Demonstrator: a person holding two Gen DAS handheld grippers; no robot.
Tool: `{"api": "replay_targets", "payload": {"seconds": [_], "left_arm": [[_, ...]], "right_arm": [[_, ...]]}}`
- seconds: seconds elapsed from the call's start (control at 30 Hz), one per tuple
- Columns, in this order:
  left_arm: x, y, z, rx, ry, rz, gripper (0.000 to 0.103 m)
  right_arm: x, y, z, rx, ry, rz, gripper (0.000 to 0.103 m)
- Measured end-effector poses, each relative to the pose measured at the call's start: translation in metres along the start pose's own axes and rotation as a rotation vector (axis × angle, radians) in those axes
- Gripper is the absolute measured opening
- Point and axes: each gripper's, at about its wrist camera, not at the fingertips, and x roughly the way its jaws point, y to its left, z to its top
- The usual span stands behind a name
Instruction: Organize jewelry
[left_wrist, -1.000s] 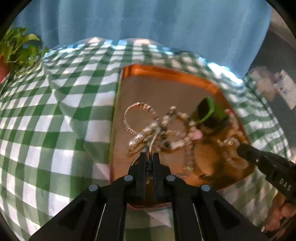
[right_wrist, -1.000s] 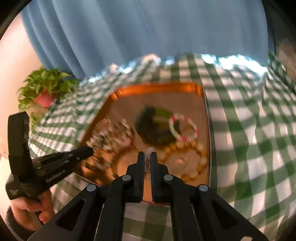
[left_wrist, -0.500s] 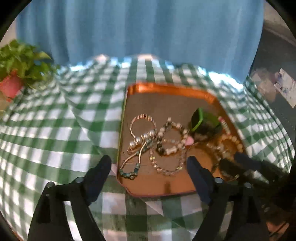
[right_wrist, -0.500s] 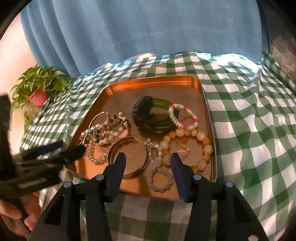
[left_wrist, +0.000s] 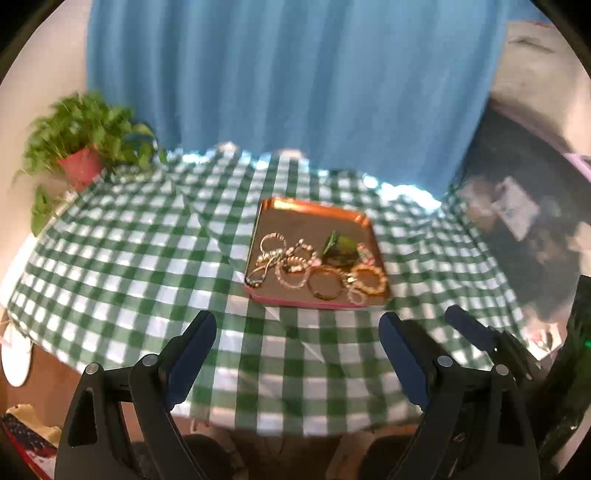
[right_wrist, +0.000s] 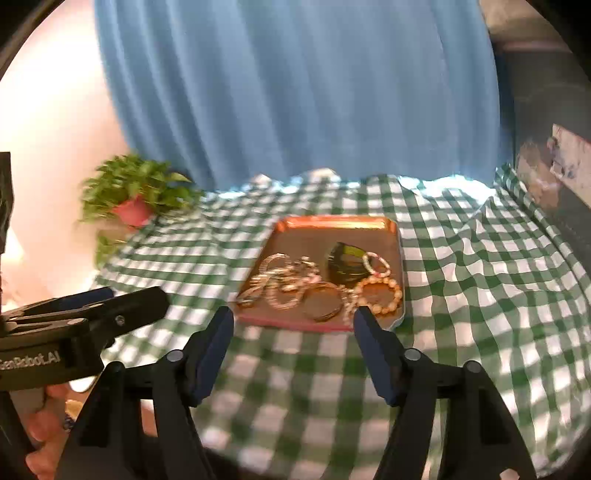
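Left wrist view: left gripper (left_wrist: 297, 334) jaws wide apart, nothing between them, just been opening; it hangs over the near part of the green-checked tablecloth (left_wrist: 140, 266), well short of the copper tray (left_wrist: 310, 212). Tray sits mid-table with the jewelry pile (left_wrist: 317, 267) in its near half: beaded and chain bracelets at the left, a plain bangle (left_wrist: 325, 283) near the front edge, a chunky bead bracelet (left_wrist: 369, 279) at the front right, a dark green item (left_wrist: 341, 249) behind them. Right gripper's tip (left_wrist: 480, 334) pokes in at lower right, clear of the tray. Potted plant (left_wrist: 83, 147) at the far left table edge, blue curtain (left_wrist: 288, 81) behind. Right wrist view: right gripper (right_wrist: 291, 323) jaws partly spread, empty, also just been opening; fingertips (right_wrist: 221, 325) frame the tray's (right_wrist: 332, 223) near edge in the picture, contact not clear. Same jewelry (right_wrist: 317, 284) lies in the tray, somewhat blurred. Left gripper (right_wrist: 122, 306) enters from the left, held by a hand (right_wrist: 44, 435).
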Motion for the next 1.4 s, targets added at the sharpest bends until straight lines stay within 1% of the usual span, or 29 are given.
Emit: {"api": "replay_targets", "payload": {"seconds": [0.07, 0.1, 0.17, 0.2, 0.27, 0.3, 0.4, 0.47, 0.53, 0.67, 0.73, 0.8, 0.93, 1.07, 1.4], "left_arm": [[-0.03, -0.008, -0.009, 0.042, -0.057, 0.03, 0.09], [-0.046, -0.014, -0.016, 0.072, -0.077, 0.049, 0.09], [-0.066, -0.026, -0.029, 0.115, -0.076, 0.062, 0.089], [-0.078, -0.029, -0.037, 0.123, -0.092, 0.086, 0.089], [-0.095, -0.035, -0.049, 0.137, -0.111, 0.121, 0.089], [-0.106, -0.038, -0.056, 0.131, -0.108, 0.123, 0.089], [-0.126, -0.052, -0.073, 0.164, -0.098, 0.11, 0.089], [-0.135, -0.059, -0.082, 0.172, -0.104, 0.113, 0.089], [-0.139, -0.064, -0.085, 0.178, -0.104, 0.113, 0.092], [-0.143, -0.066, -0.089, 0.18, -0.098, 0.104, 0.093], [-0.143, -0.068, -0.092, 0.193, -0.087, 0.103, 0.093], [-0.14, -0.068, -0.092, 0.201, -0.071, 0.082, 0.093], [-0.132, -0.068, -0.095, 0.195, -0.046, 0.061, 0.093], [-0.129, -0.072, -0.097, 0.199, -0.028, 0.076, 0.093], [-0.131, -0.073, -0.096, 0.208, -0.033, 0.091, 0.093]], "right_arm": [[-0.033, 0.014, -0.004, -0.024, -0.018, -0.02, 0.073], [-0.047, 0.019, -0.007, -0.036, -0.025, -0.031, 0.074], [-0.079, 0.029, -0.015, -0.044, -0.039, -0.041, 0.082], [-0.087, 0.032, -0.018, -0.043, -0.039, -0.036, 0.083], [-0.107, 0.042, -0.028, -0.05, -0.023, -0.067, 0.084], [-0.116, 0.046, -0.034, -0.054, -0.011, -0.085, 0.084], [-0.136, 0.048, -0.047, -0.023, 0.004, -0.07, 0.084], [-0.147, 0.05, -0.056, -0.012, 0.002, -0.078, 0.084], [-0.156, 0.05, -0.063, -0.004, -0.006, -0.083, 0.084], [-0.168, 0.048, -0.069, 0.015, -0.015, -0.112, 0.084], [-0.169, 0.048, -0.071, 0.023, -0.01, -0.11, 0.084], [-0.169, 0.047, -0.074, 0.025, -0.002, -0.109, 0.084], [-0.167, 0.044, -0.08, 0.04, 0.02, -0.124, 0.084], [-0.164, 0.039, -0.084, 0.065, 0.037, -0.12, 0.084], [-0.166, 0.04, -0.081, 0.072, 0.039, -0.112, 0.084]]}}
